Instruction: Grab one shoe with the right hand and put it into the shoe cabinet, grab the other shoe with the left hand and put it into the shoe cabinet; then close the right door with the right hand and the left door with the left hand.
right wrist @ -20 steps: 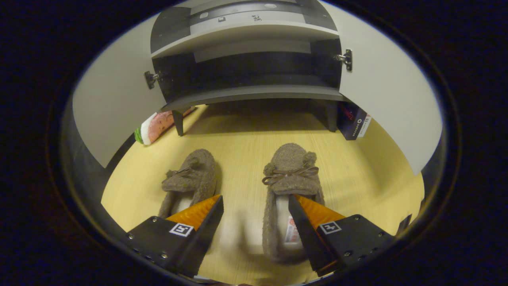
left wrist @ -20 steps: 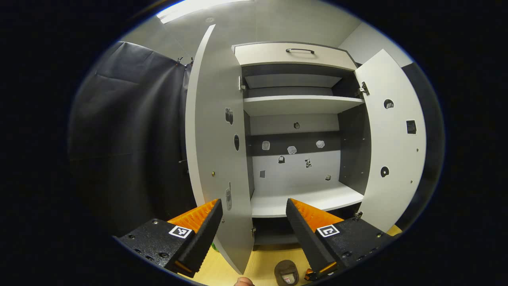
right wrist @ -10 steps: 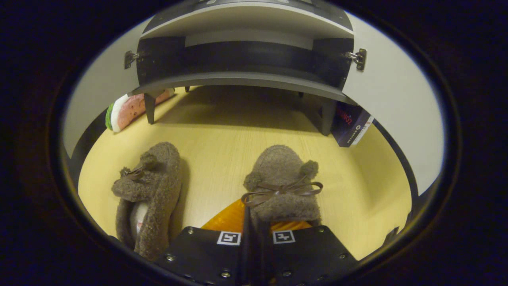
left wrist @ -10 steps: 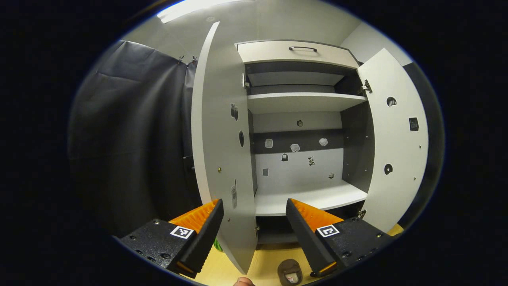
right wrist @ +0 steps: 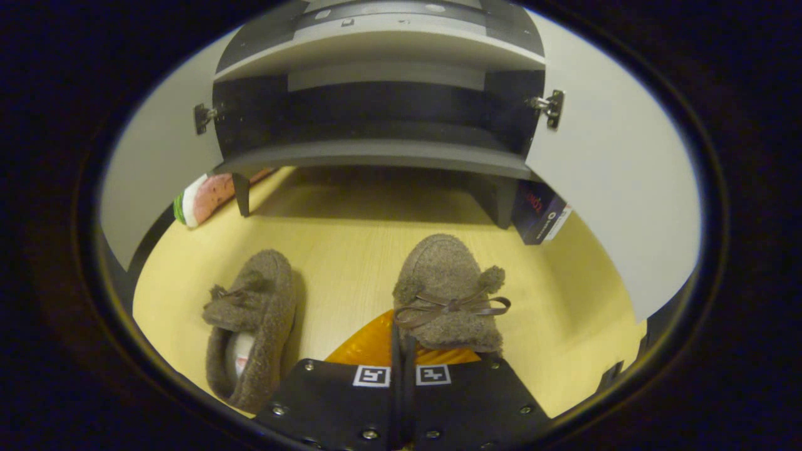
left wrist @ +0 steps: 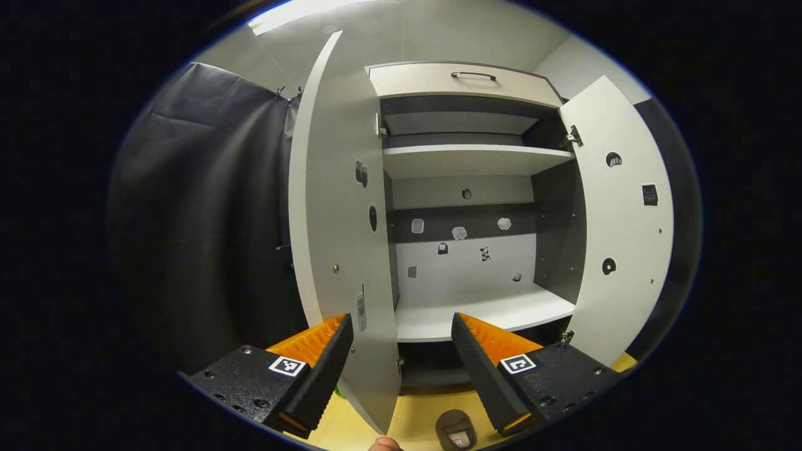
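Two brown fuzzy slippers with bows are in the right gripper view. My right gripper (right wrist: 401, 341) is shut on the right slipper (right wrist: 448, 291), gripping its inner side wall, toe pointing toward the cabinet. The other slipper (right wrist: 254, 326) lies on the yellow floor (right wrist: 351, 244) to the left. In the left gripper view the shoe cabinet (left wrist: 476, 163) stands with both doors open, its white shelf (left wrist: 482, 316) bare. My left gripper (left wrist: 401, 341) is open, held in front of the left door (left wrist: 338, 219), nothing between its fingers. A slipper heel (left wrist: 455, 431) peeks in at the bottom.
The right door (left wrist: 620, 219) stands wide open. A watermelon-patterned object (right wrist: 203, 197) lies by the cabinet's left leg, and a dark box (right wrist: 539, 210) leans by the right leg. Black cloth (left wrist: 207, 213) hangs left of the cabinet. A fingertip (left wrist: 383, 444) shows at the bottom edge.
My right gripper went from open around the right slipper's side to shut on it, and the slipper has risen a little. The left gripper only swayed slightly.
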